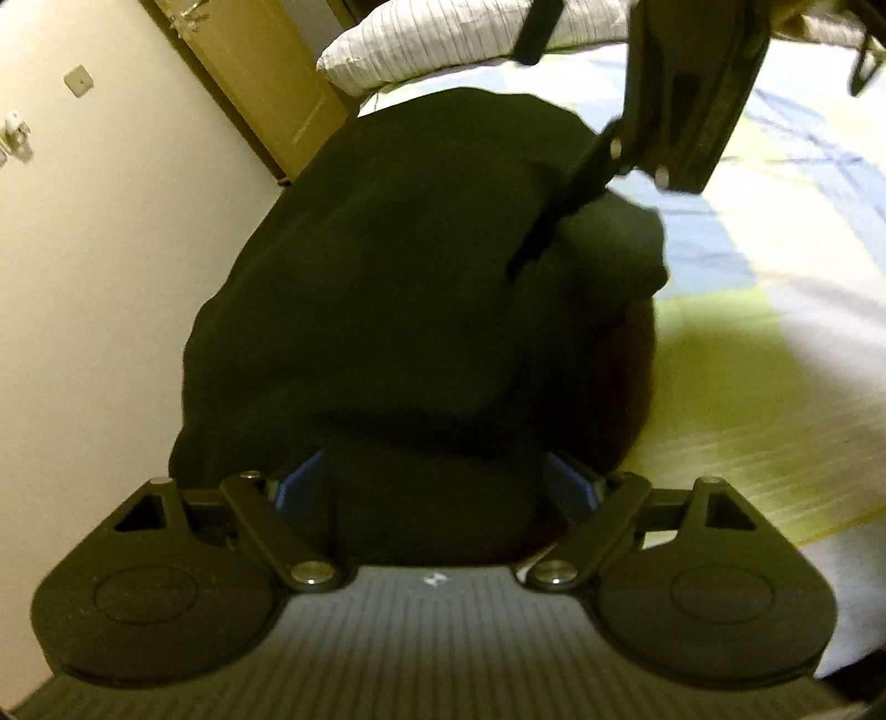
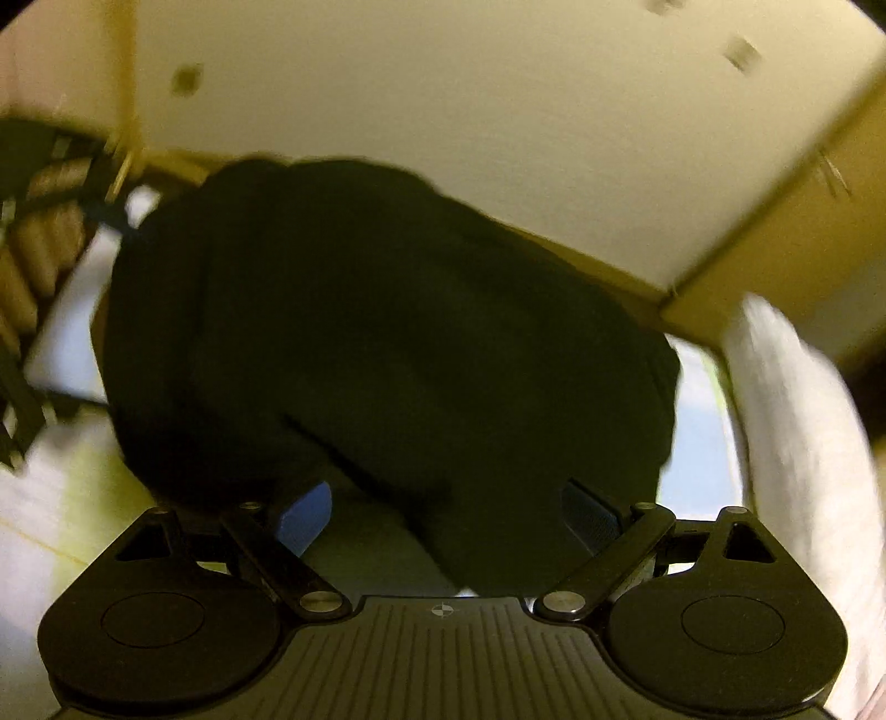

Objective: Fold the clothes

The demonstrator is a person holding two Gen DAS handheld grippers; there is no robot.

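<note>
Left wrist view showed a black garment (image 1: 398,277) hanging in a bunched, drooping mass over a bed sheet (image 1: 775,310) patterned in pale green, white and blue, with a striped pillow (image 1: 443,39) at the far end of the bed. The left gripper (image 1: 437,487) had its blue pads (image 1: 302,490) set wide, with dark cloth filling the gap between them; whether the pads actually pressed on the fabric could not be told. The right gripper (image 1: 559,221) reached in from the upper right, its finger pushed into a fold at the garment's upper edge.

From the right wrist view the same garment (image 2: 387,343) filled the middle of the frame, blurred. The right gripper (image 2: 448,515) also stood with jaws well apart and cloth between the pads; a grip there could not be confirmed either.

Judging by how it sagged and rounded, the garment looked soft, limp and fairly thick, probably a knit or fleece top, light enough to lift yet prone to slumping and sliding. Pinching it at a hem, shoulder seam or corner, through both layers, would likely hold best.

No brand, label or readable writing showed on the cloth; only a small round mark sat on each gripper body
</note>
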